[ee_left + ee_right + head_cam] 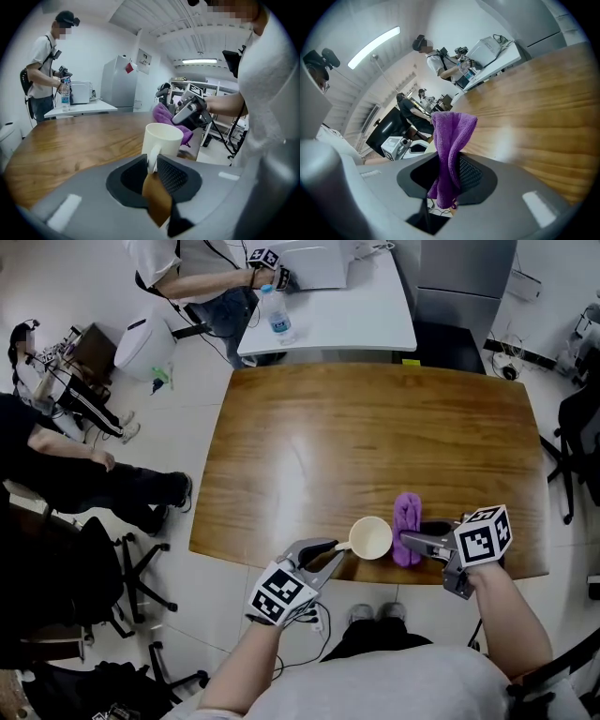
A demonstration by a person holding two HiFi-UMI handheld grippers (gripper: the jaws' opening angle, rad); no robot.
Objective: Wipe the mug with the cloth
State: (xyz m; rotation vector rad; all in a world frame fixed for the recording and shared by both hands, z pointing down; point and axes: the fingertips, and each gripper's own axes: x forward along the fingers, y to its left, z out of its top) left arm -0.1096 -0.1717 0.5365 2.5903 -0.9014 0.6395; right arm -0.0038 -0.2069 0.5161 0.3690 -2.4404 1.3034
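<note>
left tool (338,549) clamped on mug (371,538) handle, right tool (405,539) gripping purple cloth (406,512)

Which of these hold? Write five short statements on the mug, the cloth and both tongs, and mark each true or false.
1. The left tongs are closed on the handle of the white mug. True.
2. The right tongs hold a green sponge. False: they grip a purple cloth.
3. The mug lies on its side. False: it is upright, with its opening facing up.
4. The mug is close to the edge of the wooden table nearest the person. True.
5. The cloth is stuffed inside the mug. False: it hangs from the right tongs outside the mug, next to it.
</note>
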